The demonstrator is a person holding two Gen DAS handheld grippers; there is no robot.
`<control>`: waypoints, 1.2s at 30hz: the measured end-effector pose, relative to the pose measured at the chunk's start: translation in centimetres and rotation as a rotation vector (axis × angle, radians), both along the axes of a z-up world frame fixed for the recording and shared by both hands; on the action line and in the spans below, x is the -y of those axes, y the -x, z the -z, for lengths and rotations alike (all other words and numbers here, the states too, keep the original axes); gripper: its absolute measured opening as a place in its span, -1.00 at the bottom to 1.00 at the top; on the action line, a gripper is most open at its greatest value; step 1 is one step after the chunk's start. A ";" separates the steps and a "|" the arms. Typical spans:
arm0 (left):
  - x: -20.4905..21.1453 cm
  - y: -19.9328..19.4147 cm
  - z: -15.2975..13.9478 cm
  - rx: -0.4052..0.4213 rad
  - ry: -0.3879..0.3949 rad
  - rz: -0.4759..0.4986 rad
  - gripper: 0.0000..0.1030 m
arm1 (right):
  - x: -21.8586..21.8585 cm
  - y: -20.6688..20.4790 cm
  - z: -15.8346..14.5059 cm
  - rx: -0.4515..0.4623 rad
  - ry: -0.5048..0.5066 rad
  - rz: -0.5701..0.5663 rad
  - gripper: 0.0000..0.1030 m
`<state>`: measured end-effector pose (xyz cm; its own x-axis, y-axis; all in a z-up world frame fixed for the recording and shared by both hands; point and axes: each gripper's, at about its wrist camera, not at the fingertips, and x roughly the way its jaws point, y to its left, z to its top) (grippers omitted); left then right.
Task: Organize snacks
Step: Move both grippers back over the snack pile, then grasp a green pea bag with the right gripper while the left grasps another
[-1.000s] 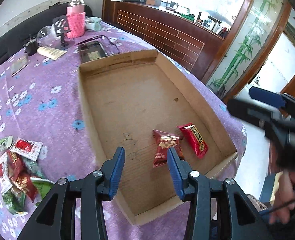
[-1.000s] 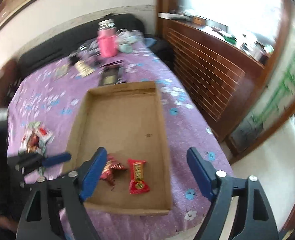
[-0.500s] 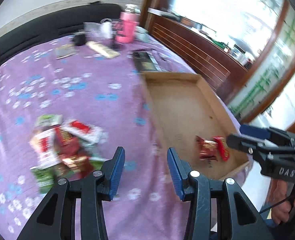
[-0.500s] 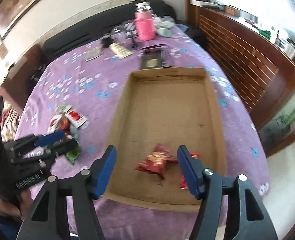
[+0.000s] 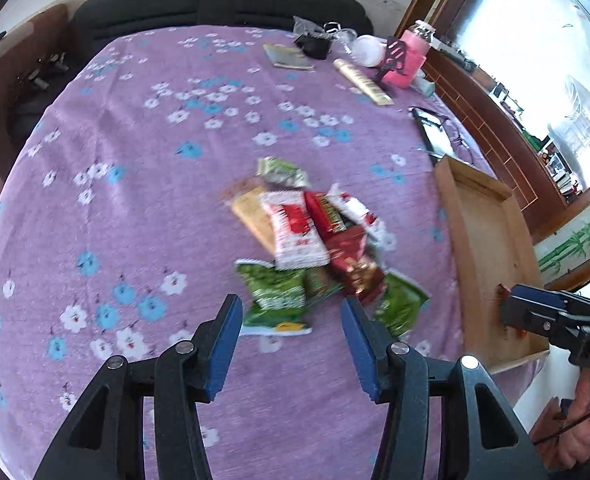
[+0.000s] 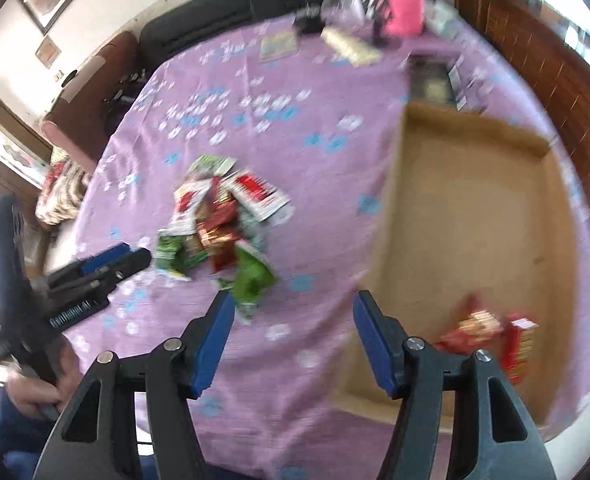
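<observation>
Two black-and-blue grippers, my left gripper (image 5: 291, 334) just opening and right gripper (image 6: 294, 338) empty, jaws apart, faced the heap of foil snack packets (image 5: 315, 248) beside the shallow cardboard tray (image 5: 479, 240); I judged one edge packet best.

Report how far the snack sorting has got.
Done: two red snack packets lie in the cardboard tray. In hand: nothing; the left tongs and right tongs are open and empty. Left: the pile of snacks on the purple tablecloth.
</observation>
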<state>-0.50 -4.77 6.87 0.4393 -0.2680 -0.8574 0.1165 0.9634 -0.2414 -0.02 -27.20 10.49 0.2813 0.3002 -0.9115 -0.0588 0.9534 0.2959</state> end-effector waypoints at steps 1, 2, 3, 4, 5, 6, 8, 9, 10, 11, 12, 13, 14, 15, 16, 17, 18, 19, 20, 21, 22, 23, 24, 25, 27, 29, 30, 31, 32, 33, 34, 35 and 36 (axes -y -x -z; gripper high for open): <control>-0.2 0.1 0.1 -0.001 -0.003 0.003 0.05 | -0.4 -0.2 0.4 -0.018 -0.018 0.000 0.19; -0.3 0.2 0.2 -0.003 -0.006 0.008 0.05 | -1.0 -0.5 0.9 -0.042 -0.033 0.003 0.19; -0.5 0.3 0.3 -0.007 -0.010 0.016 0.05 | -1.4 -0.7 1.4 -0.059 -0.039 0.014 0.19; -0.6 0.2 0.4 -0.009 -0.014 0.020 0.05 | -1.7 -1.1 2.0 -0.081 -0.044 0.033 0.19; -0.7 0.2 0.5 -0.011 -0.019 0.024 0.05 | -1.9 -1.4 2.6 -0.105 -0.051 0.053 0.19; -1.0 0.3 0.6 -0.012 -0.024 0.027 0.05 | -2.2 -1.8 3.2 -0.125 -0.058 0.074 0.19; -1.5 0.3 0.6 -0.012 -0.027 0.028 0.05 | -2.8 -2.4 4.0 -0.143 -0.054 0.101 0.19; -1.8 0.3 0.6 -0.013 -0.032 0.026 0.05 | -3.0 -2.8 4.3 -0.148 -0.050 0.109 0.18; -2.1 0.3 0.6 -0.014 -0.036 0.024 0.05 | -3.4 -3.1 4.6 -0.156 -0.047 0.119 0.17; -2.5 0.2 0.6 -0.016 -0.037 0.021 0.05 | -3.6 -3.3 4.9 -0.168 -0.046 0.124 0.16; -2.8 0.2 0.7 -0.017 -0.037 0.019 0.05 | -3.8 -3.6 5.2 -0.178 -0.043 0.127 0.10; -3.0 0.2 0.7 -0.018 -0.038 0.019 0.05 | -4.2 -3.7 5.6 -0.195 -0.031 0.131 0.06; -3.3 0.2 0.8 -0.019 -0.040 0.018 0.05 | -4.4 -3.8 6.0 -0.206 -0.018 0.133 0.01; -3.4 0.2 0.8 -0.020 -0.041 0.018 0.05 | -4.6 -3.9 6.3 -0.210 -0.011 0.134 -0.01; -3.5 0.1 0.9 -0.021 -0.039 0.020 0.05 | -4.8 -4.0 6.6 -0.214 0.002 0.134 -0.01; -3.6 0.1 0.9 -0.024 -0.036 0.025 0.05 | -5.0 -4.1 7.1 -0.219 0.025 0.133 -0.02; -3.6 0.1 0.9 -0.026 -0.034 0.029 0.05 | -5.1 -4.3 7.4 -0.220 0.036 0.132 -0.03; -3.5 0.0 1.0 -0.027 -0.032 0.035 0.05 | -5.2 -4.3 7.7 -0.219 0.048 0.133 -0.04; -3.4 -0.1 1.0 -0.028 -0.030 0.039 0.05 | -5.2 -4.3 7.8 -0.207 0.061 0.132 -0.04; -3.2 -0.2 1.0 -0.029 -0.028 0.044 0.05 | -5.3 -4.3 7.7 -0.193 0.073 0.125 -0.14; -3.1 -0.3 1.1 -0.031 -0.026 0.048 0.05 | -5.6 -4.3 7.7 -0.183 0.096 0.103 -0.32; -2.8 -0.4 1.1 -0.034 -0.023 0.053 0.05 | -5.6 -4.1 7.7 -0.178 0.107 0.094 -0.37; -2.5 -0.6 1.1 -0.037 -0.018 0.059 0.05 | -5.4 -3.9 7.6 -0.171 0.106 0.097 -0.53; -2.3 -0.8 1.2 -0.042 -0.014 0.065 0.05 | -5.2 -3.7 7.4 -0.165 0.108 0.095 -0.54; -1.5 -1.1 1.5 -0.053 -0.010 0.082 0.05 | -4.9 -3.2 6.9 -0.143 0.116 0.091 -0.54; -0.8 -1.5 1.9 -0.062 -0.014 0.095 0.05 | -4.3 -2.6 6.4 -0.117 0.114 0.090 -0.54; -0.5 -1.7 2.2 -0.072 -0.011 0.099 0.05 | -4.0 -2.4 6.0 -0.100 0.116 0.086 -0.54; -0.2 -2.0 2.5 -0.079 -0.011 0.099 0.05 | -3.7 -2.1 5.6 -0.086 0.119 0.085 -0.54; 0.0 -2.2 2.8 -0.084 -0.013 0.096 0.05 | -3.5 -1.8 5.0 -0.060 0.128 0.082 -0.54; 0.2 -2.6 3.2 -0.092 -0.016 0.095 0.05 | -3.3 -1.6 4.6 -0.044 0.134 0.079 -0.54; 0.4 -2.8 3.4 -0.096 -0.021 0.094 0.05 | -3.1 -1.4 4.2 -0.028 0.136 0.074 -0.54; 0.5 -3.1 3.7 -0.098 -0.029 0.090 0.03 | -3.1 -1.3 3.9 -0.018 0.137 0.071 -0.54; 0.7 -3.3 3.9 -0.099 -0.038 0.086 -0.01 | -3.0 -1.0 3.5 -0.001 0.142 0.065 -0.53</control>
